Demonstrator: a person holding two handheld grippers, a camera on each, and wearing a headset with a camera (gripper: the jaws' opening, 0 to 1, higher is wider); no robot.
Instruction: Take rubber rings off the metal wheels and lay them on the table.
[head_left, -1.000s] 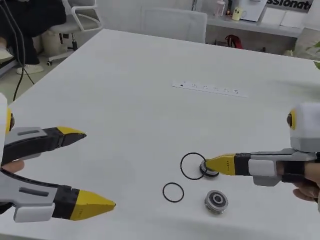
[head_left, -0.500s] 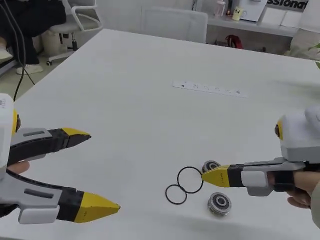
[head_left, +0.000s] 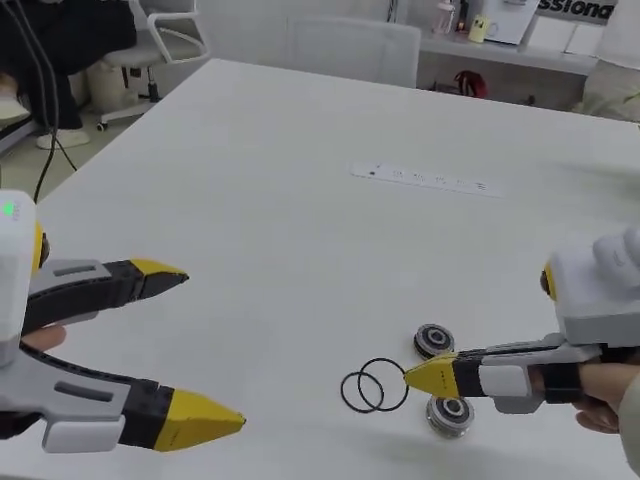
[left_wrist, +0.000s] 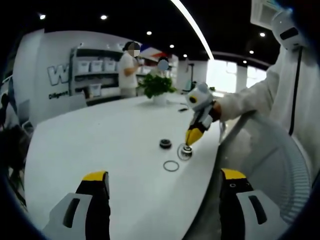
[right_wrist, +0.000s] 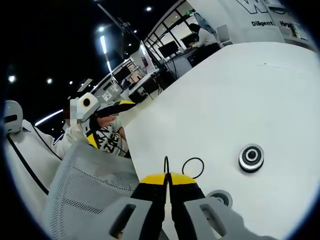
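The left tongs (head_left: 212, 347) hang released, jaws wide apart above the table (head_left: 280, 180). The right tongs (head_left: 410, 376) are clenched, pinching a rubber ring (head_left: 385, 360) at their tips. A second ring (head_left: 343, 390) lies just past those tips. One metal wheel (right_wrist: 220, 197) sits beside the right jaws, and the other wheel (right_wrist: 251, 157) lies farther out on the same side.

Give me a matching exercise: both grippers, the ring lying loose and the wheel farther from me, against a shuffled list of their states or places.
1 left gripper
2 right gripper
3 loose ring
4 far wheel

A shut on the pinched ring
B lying flat on the table
C jaws wide apart, nothing between
D beyond the right gripper's tip

Pairs: 1-C, 2-A, 3-B, 4-D
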